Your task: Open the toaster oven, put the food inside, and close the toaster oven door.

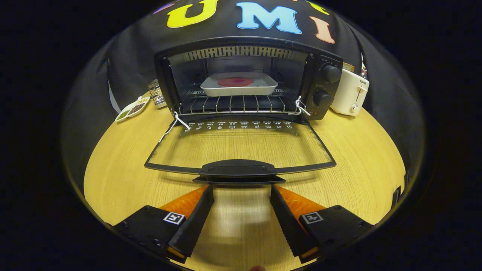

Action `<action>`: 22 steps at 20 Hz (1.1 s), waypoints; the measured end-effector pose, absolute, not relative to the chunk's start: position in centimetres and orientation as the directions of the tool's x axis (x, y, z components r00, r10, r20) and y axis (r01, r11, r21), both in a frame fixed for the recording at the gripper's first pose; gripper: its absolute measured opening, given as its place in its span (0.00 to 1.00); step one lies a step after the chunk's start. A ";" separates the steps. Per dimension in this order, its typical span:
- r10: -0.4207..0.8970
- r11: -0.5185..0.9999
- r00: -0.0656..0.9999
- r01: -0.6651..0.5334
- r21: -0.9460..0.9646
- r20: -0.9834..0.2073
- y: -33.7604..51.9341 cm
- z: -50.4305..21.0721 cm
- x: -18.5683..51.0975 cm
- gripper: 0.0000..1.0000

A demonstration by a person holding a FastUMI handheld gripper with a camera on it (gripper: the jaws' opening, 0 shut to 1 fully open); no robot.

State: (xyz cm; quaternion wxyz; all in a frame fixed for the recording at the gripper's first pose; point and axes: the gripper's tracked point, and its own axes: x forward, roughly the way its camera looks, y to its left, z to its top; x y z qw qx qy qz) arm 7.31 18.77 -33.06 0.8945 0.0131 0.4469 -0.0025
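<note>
The gripper is nearest, low over the front edge of the worktop, its two fingers spread wide with nothing between them but bare wood. The fingertips stand just short of the handle of the oven door; whether they touch it cannot be told.

The door hangs fully open, folded down flat toward the gripper, its glass pane showing the wood grain beneath. A row of small printed symbols runs along the pane's far edge, near the hinge. White cord is tied at the left hinge corner and more white cord at the right one.

Beyond the door stands the toaster oven, at the back of the worktop against the cloth wall. Its cavity is open to view. On the wire rack inside sits a pale, square-cornered tray carrying a flat, round, red piece of food. Two dark knobs sit one above the other on the oven's right panel.

Just beside the oven, toward the back right corner of the worktop, is a cream toaster. At the back left corner lie small leaf-shaped dishes with dark and greenish contents, and a wire holder stands near the oven's left side.
</note>
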 end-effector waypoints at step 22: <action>0.002 1.000 0.789 0.013 0.019 -0.614 19.2 -24.0 9.7 0.97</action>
